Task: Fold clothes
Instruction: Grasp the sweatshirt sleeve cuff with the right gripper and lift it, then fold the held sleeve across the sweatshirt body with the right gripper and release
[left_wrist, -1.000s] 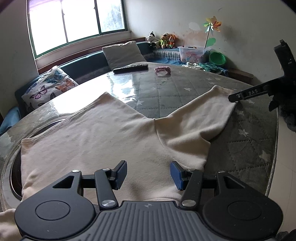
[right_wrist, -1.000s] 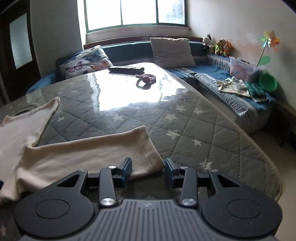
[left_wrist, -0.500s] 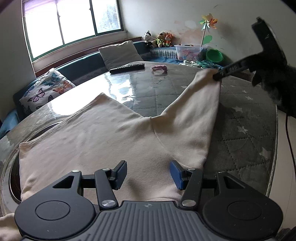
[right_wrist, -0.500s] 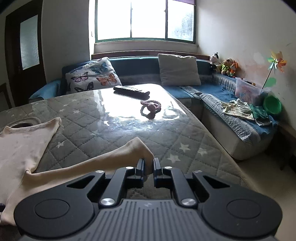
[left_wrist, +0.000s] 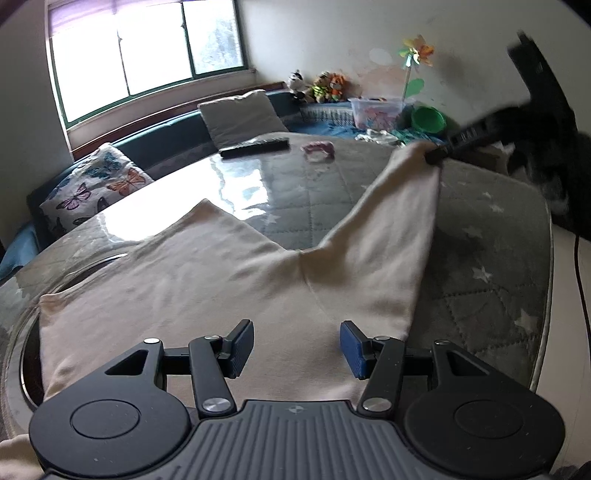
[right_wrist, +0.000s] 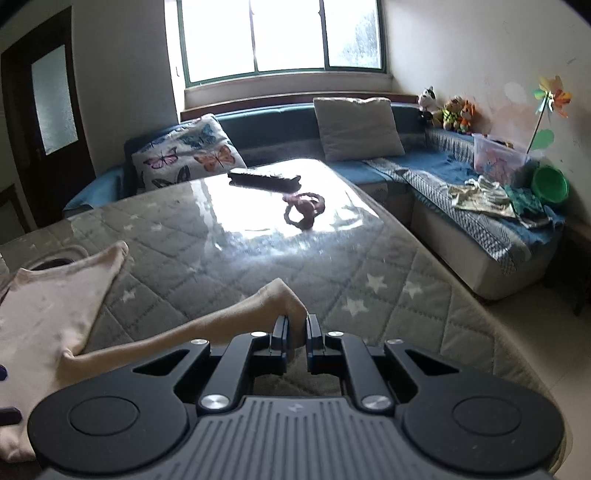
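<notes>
Now right claw (right_wrist: 295, 330) on lifted sleeve edge (right_wrist: 280, 302).

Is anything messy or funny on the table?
Mostly tidy. The cream garment lies flat, except one leg is pinched up off the table by the right gripper. A pink ring toy sits stray beside the remote.

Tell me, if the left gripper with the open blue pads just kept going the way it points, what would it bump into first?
Most likely the cream garment spread on the quilted table. The left gripper is open, aimed downward over the cloth, with nothing between them, though depth is hard to judge.
</notes>
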